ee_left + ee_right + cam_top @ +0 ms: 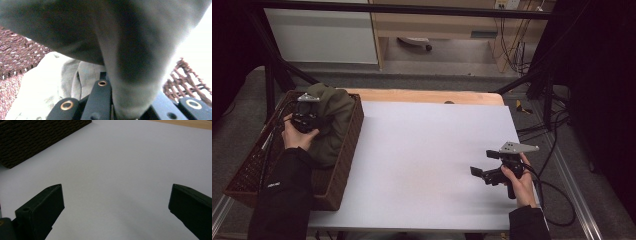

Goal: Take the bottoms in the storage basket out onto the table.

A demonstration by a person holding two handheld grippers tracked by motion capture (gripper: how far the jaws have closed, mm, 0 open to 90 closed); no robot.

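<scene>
At the far left of the high view a dark brown wicker basket [343, 165] sits on the left edge of the surface [422, 165], partly overhanging it. An olive-green garment [332, 125] lies bunched in the basket's far half, heaped above the rim. The left gripper [309, 119] is pressed into the near-left side of that heap, with the left hand [297, 136] behind it and a dark sleeve [282, 195] running down over the basket. In the left gripper view the jaws are drawn tight together on a fold of the garment [135, 82], which rises between them and spreads over the upper part of the picture; more pale green cloth lies below it on the left, and the basket's weave [12, 57] shows on both sides.

The middle of the white surface is bare. Toward the right, the right gripper [482, 167] hovers low over the surface near its right edge, gripped by the right hand [517, 180] and pointing left toward the basket. In the right gripper view its jaws stand wide apart with nothing between them, the basket's wall [37, 140] at upper left.
</scene>
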